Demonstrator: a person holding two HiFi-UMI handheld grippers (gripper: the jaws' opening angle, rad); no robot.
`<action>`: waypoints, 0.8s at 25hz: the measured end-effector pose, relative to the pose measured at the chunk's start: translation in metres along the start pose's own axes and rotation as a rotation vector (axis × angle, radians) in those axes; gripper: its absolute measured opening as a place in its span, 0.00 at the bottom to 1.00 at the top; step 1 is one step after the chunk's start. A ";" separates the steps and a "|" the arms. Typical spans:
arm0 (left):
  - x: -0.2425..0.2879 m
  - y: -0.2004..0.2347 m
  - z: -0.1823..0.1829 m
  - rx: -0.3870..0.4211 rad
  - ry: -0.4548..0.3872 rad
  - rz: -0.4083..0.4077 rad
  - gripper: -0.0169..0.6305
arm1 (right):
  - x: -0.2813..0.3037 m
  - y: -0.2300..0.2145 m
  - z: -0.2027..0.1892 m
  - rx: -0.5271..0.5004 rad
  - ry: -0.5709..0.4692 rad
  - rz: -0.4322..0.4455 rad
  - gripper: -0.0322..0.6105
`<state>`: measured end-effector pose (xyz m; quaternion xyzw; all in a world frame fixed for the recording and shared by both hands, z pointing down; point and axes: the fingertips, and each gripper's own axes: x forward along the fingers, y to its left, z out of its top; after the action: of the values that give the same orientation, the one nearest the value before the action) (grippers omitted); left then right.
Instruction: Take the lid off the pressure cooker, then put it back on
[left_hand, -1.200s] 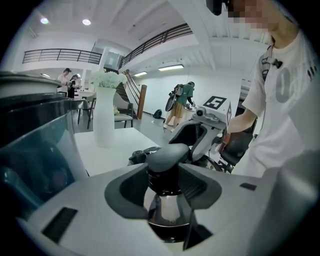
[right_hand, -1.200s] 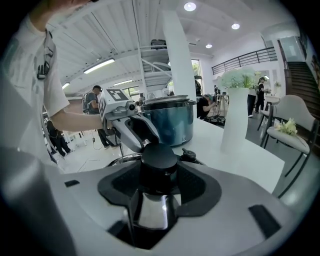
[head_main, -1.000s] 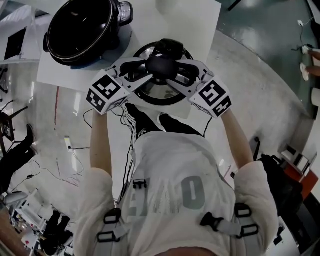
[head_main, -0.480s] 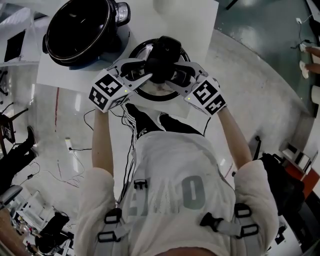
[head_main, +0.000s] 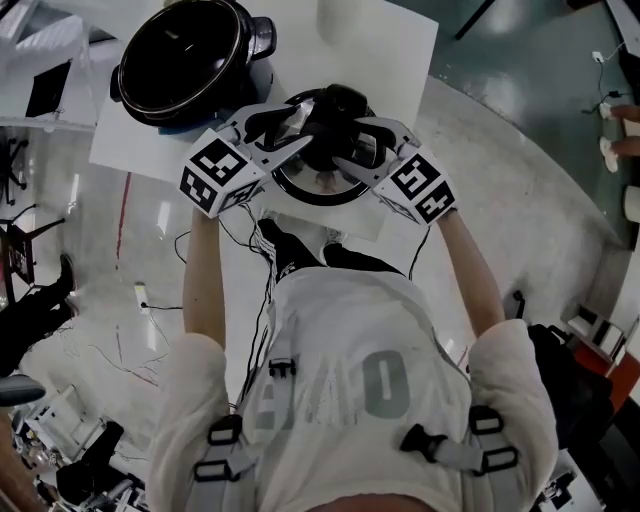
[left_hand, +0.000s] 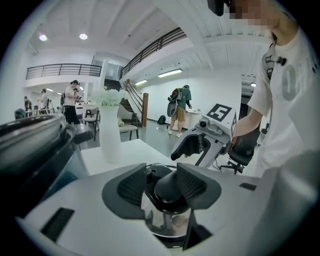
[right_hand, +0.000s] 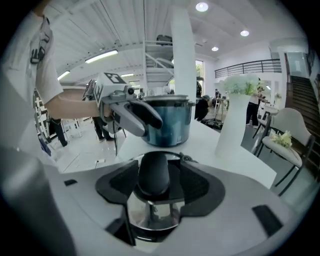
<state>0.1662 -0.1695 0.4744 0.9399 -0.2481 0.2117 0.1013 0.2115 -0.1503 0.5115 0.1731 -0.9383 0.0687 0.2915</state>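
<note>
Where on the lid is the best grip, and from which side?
The black handle on top of the lid: it stands proud of the steel dome and looks narrow enough to straddle. Probably best to come from the table's near edge, angled down.

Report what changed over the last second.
The jaws of the right gripper have just been opening, easing off the lid handle between them; a gap shows at one pad. The lid, the open cooker and the left gripper at the handle look unchanged.
</note>
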 end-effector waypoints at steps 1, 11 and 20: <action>-0.003 0.000 0.006 0.015 -0.005 0.014 0.30 | -0.004 -0.001 0.010 0.005 -0.031 -0.006 0.47; -0.042 -0.051 0.041 0.110 -0.190 0.169 0.32 | -0.067 0.033 0.060 -0.033 -0.226 -0.092 0.44; -0.066 -0.072 0.040 0.104 -0.242 0.240 0.32 | -0.091 0.050 0.056 0.008 -0.287 -0.124 0.41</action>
<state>0.1649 -0.0922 0.4029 0.9261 -0.3577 0.1200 -0.0038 0.2336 -0.0908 0.4123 0.2399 -0.9575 0.0291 0.1573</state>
